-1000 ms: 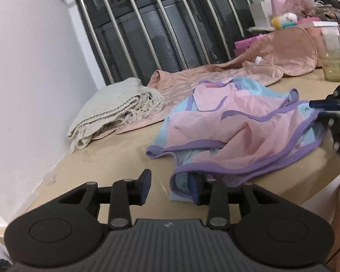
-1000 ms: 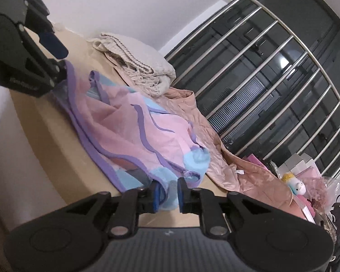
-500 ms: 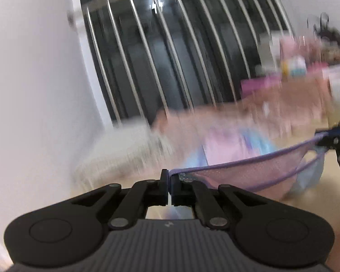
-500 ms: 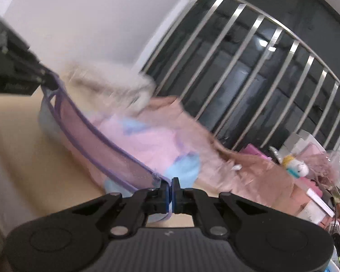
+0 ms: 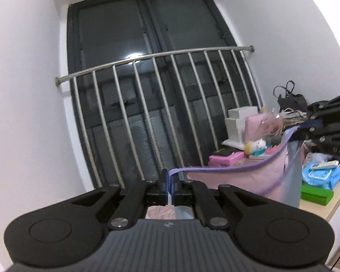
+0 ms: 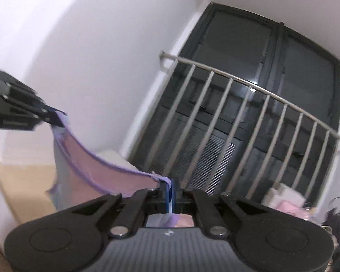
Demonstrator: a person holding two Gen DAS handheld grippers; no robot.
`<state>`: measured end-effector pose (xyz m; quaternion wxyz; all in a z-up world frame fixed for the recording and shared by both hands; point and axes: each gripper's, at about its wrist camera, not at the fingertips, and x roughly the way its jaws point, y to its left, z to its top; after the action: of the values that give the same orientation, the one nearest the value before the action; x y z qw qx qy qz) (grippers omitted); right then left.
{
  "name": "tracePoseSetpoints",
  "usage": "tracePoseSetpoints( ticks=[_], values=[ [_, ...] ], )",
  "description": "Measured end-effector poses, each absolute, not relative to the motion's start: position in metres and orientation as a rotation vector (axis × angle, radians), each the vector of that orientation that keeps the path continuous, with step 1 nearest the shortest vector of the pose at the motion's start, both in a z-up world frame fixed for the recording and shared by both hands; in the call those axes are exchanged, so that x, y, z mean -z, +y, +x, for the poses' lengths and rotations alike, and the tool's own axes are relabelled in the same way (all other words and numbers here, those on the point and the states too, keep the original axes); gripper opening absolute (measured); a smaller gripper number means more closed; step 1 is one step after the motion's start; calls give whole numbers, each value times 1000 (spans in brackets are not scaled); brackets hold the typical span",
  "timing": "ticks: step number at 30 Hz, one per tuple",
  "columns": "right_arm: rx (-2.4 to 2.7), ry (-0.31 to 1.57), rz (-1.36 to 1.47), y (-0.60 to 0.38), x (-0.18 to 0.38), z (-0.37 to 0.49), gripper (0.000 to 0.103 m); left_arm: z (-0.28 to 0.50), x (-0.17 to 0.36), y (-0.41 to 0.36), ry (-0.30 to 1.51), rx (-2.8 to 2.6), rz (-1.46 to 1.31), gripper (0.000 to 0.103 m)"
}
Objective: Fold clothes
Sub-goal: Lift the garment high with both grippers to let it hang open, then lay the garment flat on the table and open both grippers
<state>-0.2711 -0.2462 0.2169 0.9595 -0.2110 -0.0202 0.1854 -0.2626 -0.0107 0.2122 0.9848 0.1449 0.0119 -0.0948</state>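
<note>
Both grippers raised, jaws closed.
Left gripper (image 5: 170, 184) and right gripper (image 6: 170, 195) each pinch tight, facing each other across a gap, held level.

On my right claw (image 5: 306, 125), seen side-on from the left wrist, there is pale embossed lettering too small for me to read. My claw bodies carry a small white logo mark, no words
</note>
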Motion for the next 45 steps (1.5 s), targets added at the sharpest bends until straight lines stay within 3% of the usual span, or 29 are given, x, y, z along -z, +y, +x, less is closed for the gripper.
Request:
tracePoseSetpoints(
  ticks=[3, 8, 10, 13, 16, 20, 25, 30, 33, 36, 37, 38, 40, 45],
  values=[
    [-315, -8, -468, -242, -210, -234, 2, -218, -214, -7, 96, 207, 281, 2],
    [-257, 213, -483, -221, -187, -75, 2, -50, -188, -4, 351, 181, 229, 1],
    [-202, 267, -488, -202, -189, -10, 1, -14, -221, -6, 317, 146, 219, 1],
    [-87, 139, -446, -184, -243, 29, 1, 13, -258, -8, 262, 113, 215, 1],
    [-25, -111, -348, -194, -320, -6, 1, -15, -269, -8, 201, 120, 231, 2],
    [-51, -245, -340, -211, -356, -60, 2, -52, -284, -10, 120, 130, 253, 2],
    [-114, -118, -431, -216, -282, -70, 3, -99, -304, -11, 19, 141, 279, 2],
    [-208, 176, -512, -216, -137, -67, 2, -94, -129, -11, 406, 196, 253, 2],
    [-266, 348, -539, -222, -57, -87, 1, -125, -54, -11, 579, 283, 173, 2],
    [-326, 445, -555, -237, -28, -130, 2, -164, -34, -2, 651, 396, 95, 19],
    [-352, 472, -559, -243, -25, -146, 10, -175, -37, 3, 655, 429, 69, 39],
    [-378, 498, -563, -250, -22, -162, 15, -185, -40, 8, 659, 462, 44, 50],
    [-427, 504, -519, -260, -30, -186, 47, -180, -53, 17, 647, 477, 7, 53],
    [-549, 470, -337, -267, -55, -164, 51, -101, -62, 26, 671, 410, -82, 53]
  ],
)
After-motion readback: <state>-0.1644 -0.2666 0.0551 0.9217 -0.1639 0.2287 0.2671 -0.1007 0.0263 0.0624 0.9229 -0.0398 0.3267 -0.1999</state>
